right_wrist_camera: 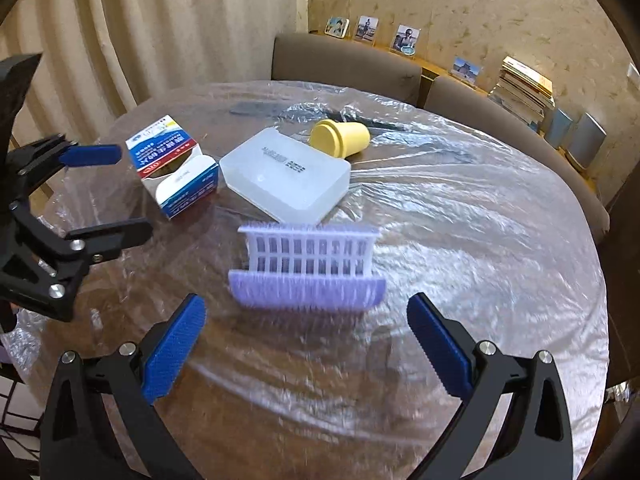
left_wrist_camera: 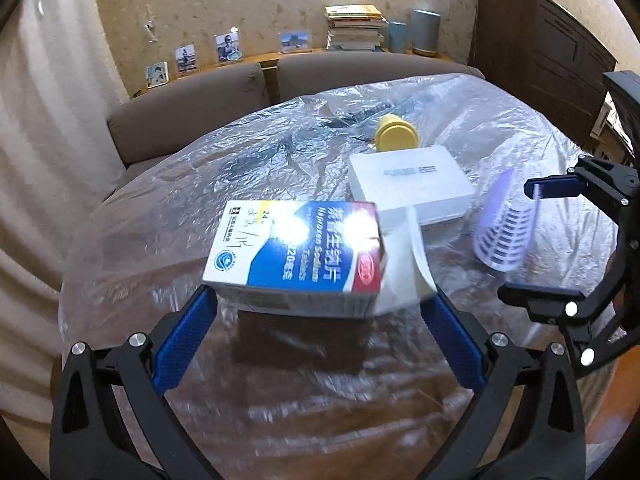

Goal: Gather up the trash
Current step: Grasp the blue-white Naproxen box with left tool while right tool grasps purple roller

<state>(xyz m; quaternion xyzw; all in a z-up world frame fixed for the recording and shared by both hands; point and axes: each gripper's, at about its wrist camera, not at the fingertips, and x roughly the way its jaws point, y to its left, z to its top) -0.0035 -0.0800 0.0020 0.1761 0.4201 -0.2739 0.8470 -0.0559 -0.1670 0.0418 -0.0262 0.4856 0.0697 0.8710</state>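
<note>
A blue, white and red medicine box (left_wrist_camera: 296,256) with an open end flap lies on the plastic-covered round table (left_wrist_camera: 280,392). My left gripper (left_wrist_camera: 320,304) is open, its blue fingers on either side of the box's near end. It also shows at the left of the right wrist view (right_wrist_camera: 104,192), beside the box (right_wrist_camera: 172,168). A purple-and-white slatted plastic piece (right_wrist_camera: 308,272) lies just ahead of my open right gripper (right_wrist_camera: 306,316), which also shows at the right of the left wrist view (left_wrist_camera: 538,240), around the same piece (left_wrist_camera: 502,232).
A white translucent flat box (right_wrist_camera: 286,176) and a yellow cup on its side (right_wrist_camera: 340,138) lie at the table's middle. Brown chairs (right_wrist_camera: 344,64) stand behind the table. A wall ledge holds photo frames and stacked books (left_wrist_camera: 352,28). A dark cabinet (left_wrist_camera: 540,48) stands at the right.
</note>
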